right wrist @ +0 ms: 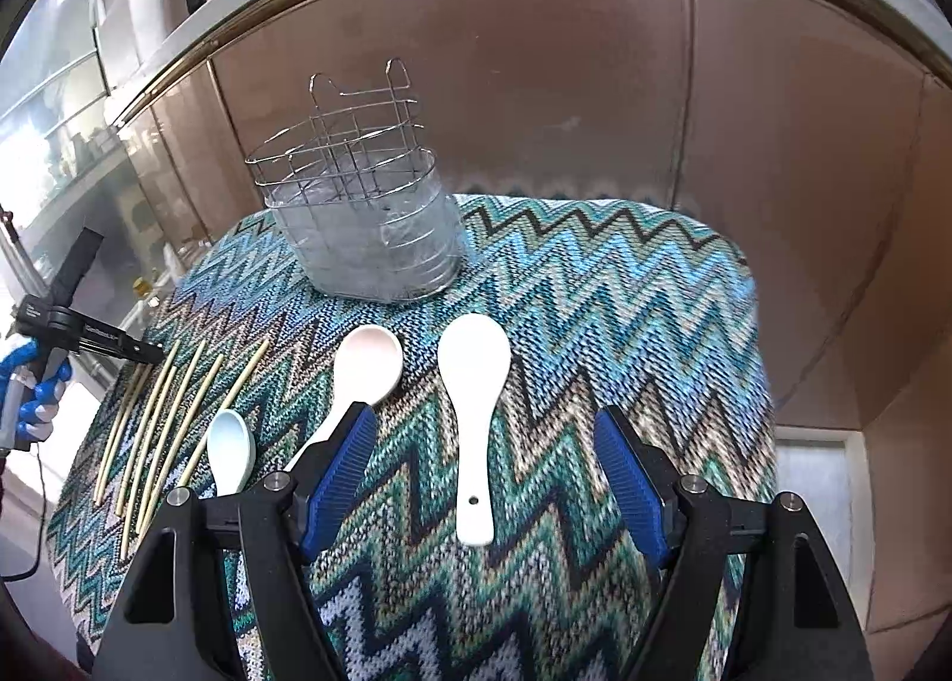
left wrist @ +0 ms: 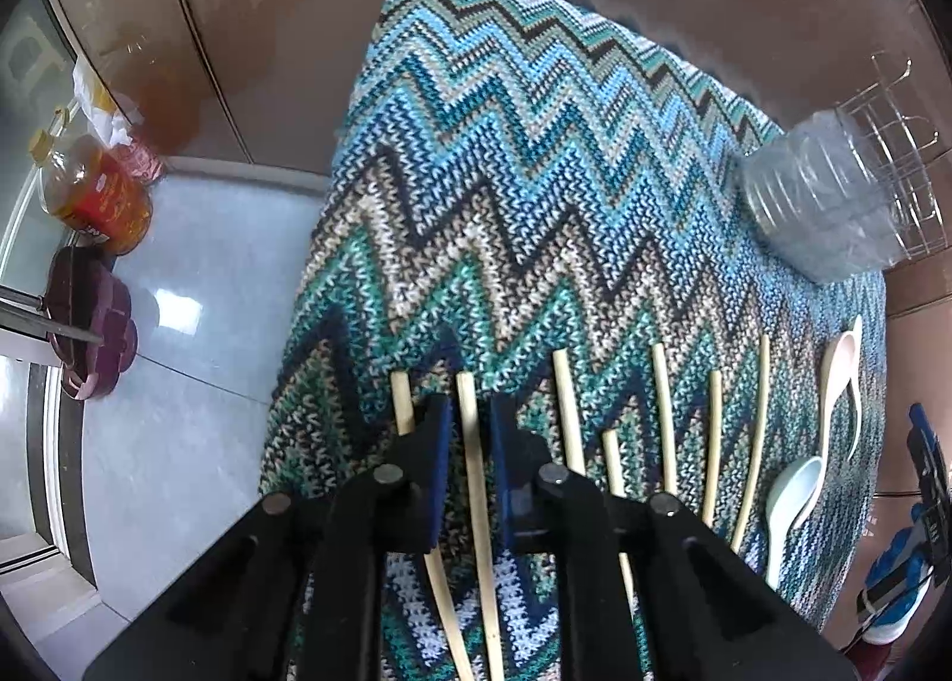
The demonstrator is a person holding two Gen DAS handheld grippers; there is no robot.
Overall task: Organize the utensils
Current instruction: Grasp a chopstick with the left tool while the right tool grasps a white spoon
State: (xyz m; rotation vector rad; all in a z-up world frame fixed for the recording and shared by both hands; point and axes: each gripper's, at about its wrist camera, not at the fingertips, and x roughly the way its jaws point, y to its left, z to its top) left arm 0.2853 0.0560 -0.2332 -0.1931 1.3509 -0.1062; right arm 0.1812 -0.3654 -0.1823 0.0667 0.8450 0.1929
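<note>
Lying across a surface [right wrist: 595,288] covered in a blue, teal and beige zigzag knitted cloth, a row of pale bamboo chopsticks [left wrist: 663,419] is sitting at the left side, with three ceramic spoons to its right: a small light-blue spoon [right wrist: 229,449], a pale pink spoon [right wrist: 366,362] and a larger white spoon [right wrist: 474,383]. The left tongs [left wrist: 470,437] are pointing steeply down and are closing on one thin chopstick [left wrist: 476,478], their blue pads narrowed to a slim gap around it, though contact cannot be told for certain. The right tongs [right wrist: 485,478] are standing wide open, straddling the white spoon's handle without touching it. A wire utensil basket in a clear plastic tub [right wrist: 363,216] is standing upright at the far edge of the surface, behind the spoons.
</note>
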